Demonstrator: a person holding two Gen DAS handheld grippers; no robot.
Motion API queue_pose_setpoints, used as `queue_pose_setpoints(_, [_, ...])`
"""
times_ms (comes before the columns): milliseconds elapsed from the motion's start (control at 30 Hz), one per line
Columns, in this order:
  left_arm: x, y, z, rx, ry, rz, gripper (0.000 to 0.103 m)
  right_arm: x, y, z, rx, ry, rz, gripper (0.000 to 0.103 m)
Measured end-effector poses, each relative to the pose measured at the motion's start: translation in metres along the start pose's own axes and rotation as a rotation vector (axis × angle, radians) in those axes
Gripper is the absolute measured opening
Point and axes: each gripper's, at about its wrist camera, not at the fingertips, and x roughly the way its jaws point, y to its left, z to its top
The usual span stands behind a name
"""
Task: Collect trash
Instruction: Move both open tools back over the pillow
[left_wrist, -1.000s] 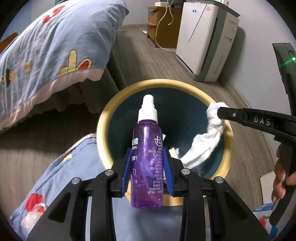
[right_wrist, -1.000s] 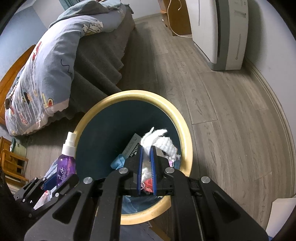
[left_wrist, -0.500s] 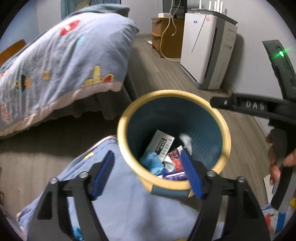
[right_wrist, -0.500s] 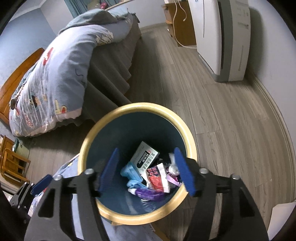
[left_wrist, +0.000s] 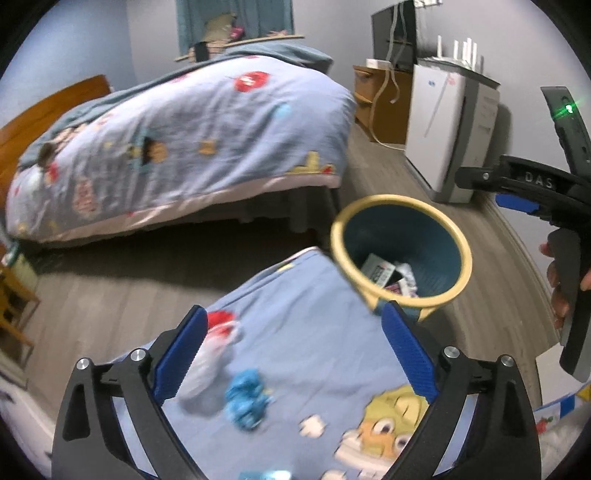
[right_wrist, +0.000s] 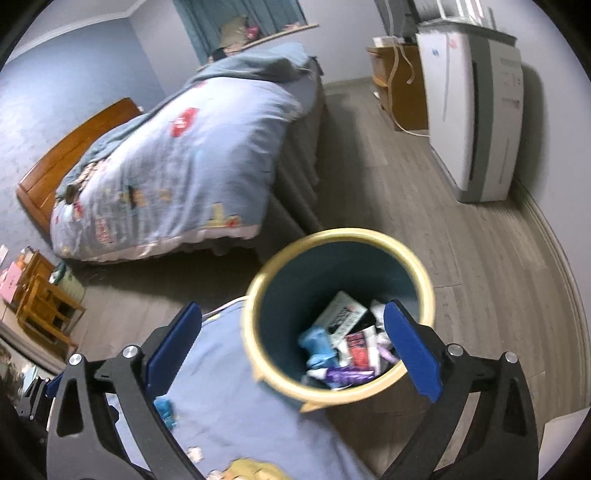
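Observation:
A blue bin with a yellow rim (left_wrist: 443, 221) (right_wrist: 266, 280) stands on the wood floor and holds several pieces of trash, among them the purple spray bottle (right_wrist: 347, 376) and a white box (right_wrist: 343, 314). My left gripper (left_wrist: 295, 354) is open and empty, raised above a blue cartoon-print cloth (left_wrist: 295, 295), back and left of the bin. A blue crumpled scrap (left_wrist: 245, 400) and a white crumpled piece (left_wrist: 207, 373) lie on that cloth. My right gripper (right_wrist: 291, 350) is open and empty above the bin's near side; it also shows in the left wrist view (left_wrist: 517, 184).
A bed with a blue cartoon quilt (left_wrist: 177, 147) (right_wrist: 177, 166) fills the left. A white air purifier (left_wrist: 450, 129) (right_wrist: 476, 118) and a wooden cabinet (right_wrist: 399, 85) stand by the right wall. A small wooden shelf (right_wrist: 44, 306) is at the far left.
Both grippers opened and dropped the purple bottle and the white tissue into the bin. Both have since pulled up and back from the bin, the left one further.

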Motion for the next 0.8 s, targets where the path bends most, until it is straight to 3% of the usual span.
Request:
queue_pose_setpoints(200, [-0.048,0.042,-0.036,-0.085,-0.011,0.029,0.095,-0.022,0.046,-0.022,-0.124,-0.001,0.002,0.097])
queue_pose_setpoints(367, [-0.077,0.076,-0.074,-0.156,0.002,0.057,0.095,-0.038,0.065,-0.045,-0.103,0.011,0.036,0.097])
queue_pose_setpoints(467, [-0.085,0.089,-0.092,-0.191,0.004,0.083,0.095,-0.041,0.075,-0.057,-0.094,0.03,0.052,0.097])
queue_pose_setpoints(800, [-0.09,0.126,-0.128,-0.279,0.036,0.129,0.095,-0.036,0.115,-0.107,-0.254,0.107,0.031,0.097])
